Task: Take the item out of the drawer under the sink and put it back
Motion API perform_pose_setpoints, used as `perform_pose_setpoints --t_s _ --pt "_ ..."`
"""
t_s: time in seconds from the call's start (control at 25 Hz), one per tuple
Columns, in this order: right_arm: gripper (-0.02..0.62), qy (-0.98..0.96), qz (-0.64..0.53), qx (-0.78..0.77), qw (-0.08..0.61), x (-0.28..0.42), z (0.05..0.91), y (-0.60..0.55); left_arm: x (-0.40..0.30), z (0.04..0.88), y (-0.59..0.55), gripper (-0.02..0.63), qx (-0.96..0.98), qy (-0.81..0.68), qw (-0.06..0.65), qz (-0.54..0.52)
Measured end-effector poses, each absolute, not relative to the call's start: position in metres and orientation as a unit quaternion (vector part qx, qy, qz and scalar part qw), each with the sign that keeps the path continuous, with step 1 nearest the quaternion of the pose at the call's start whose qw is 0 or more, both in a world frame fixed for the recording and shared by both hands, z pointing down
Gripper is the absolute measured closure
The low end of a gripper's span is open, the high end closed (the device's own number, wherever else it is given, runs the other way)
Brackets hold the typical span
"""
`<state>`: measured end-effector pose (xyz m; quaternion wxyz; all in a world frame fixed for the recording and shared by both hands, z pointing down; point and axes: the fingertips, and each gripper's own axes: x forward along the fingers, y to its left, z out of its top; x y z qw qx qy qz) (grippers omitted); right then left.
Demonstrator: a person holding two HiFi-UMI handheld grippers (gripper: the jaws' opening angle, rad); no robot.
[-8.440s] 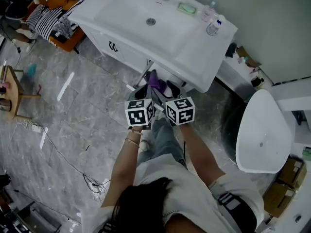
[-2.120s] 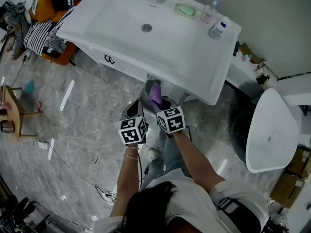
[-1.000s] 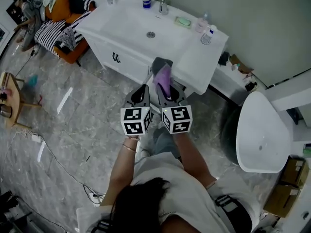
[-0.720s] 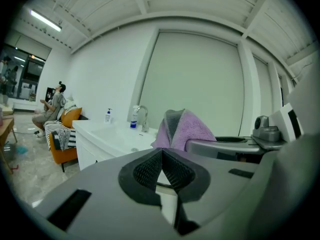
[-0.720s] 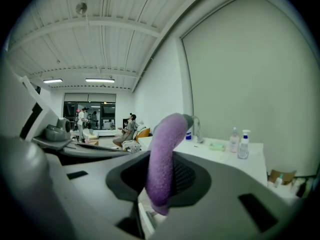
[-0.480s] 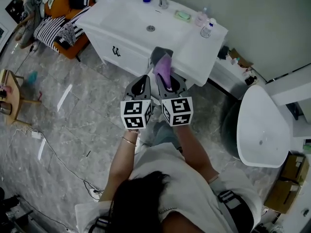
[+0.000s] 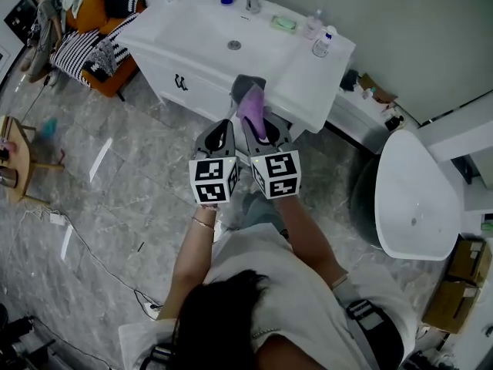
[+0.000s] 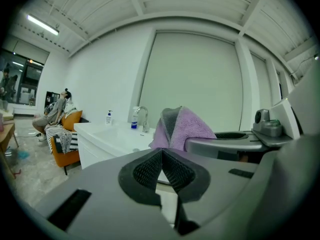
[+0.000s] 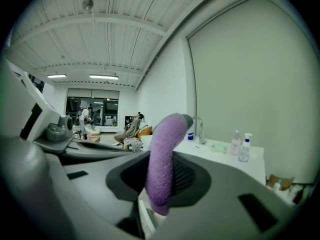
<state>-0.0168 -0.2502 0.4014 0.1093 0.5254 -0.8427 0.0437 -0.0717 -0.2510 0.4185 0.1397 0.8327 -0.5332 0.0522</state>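
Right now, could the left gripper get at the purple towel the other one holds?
Probably yes: the purple towel sticks up from the right gripper, right beside the left gripper, nothing between them. The left's shut jaws would need opening first.

We found the sink cabinet (image 7: 192, 83) blocking straight ahead; bare floor (image 7: 115, 191) lay open to our left.

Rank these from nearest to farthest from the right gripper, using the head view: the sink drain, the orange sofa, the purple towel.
1. purple towel: clamped in the right gripper itself.
2. sink drain: beyond the towel, higher in the picture.
3. orange sofa: far off at the upper left.
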Motion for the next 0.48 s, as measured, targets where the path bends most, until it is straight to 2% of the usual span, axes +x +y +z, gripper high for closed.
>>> perform_pose_setpoints --t_s 0.48 --pt "0.495 -0.84 0.05 0.526 0.12 -0.013 0.41 -0.244 -0.074 0.428 -0.24 0.603 0.831 -0.531 0.157 0.052"
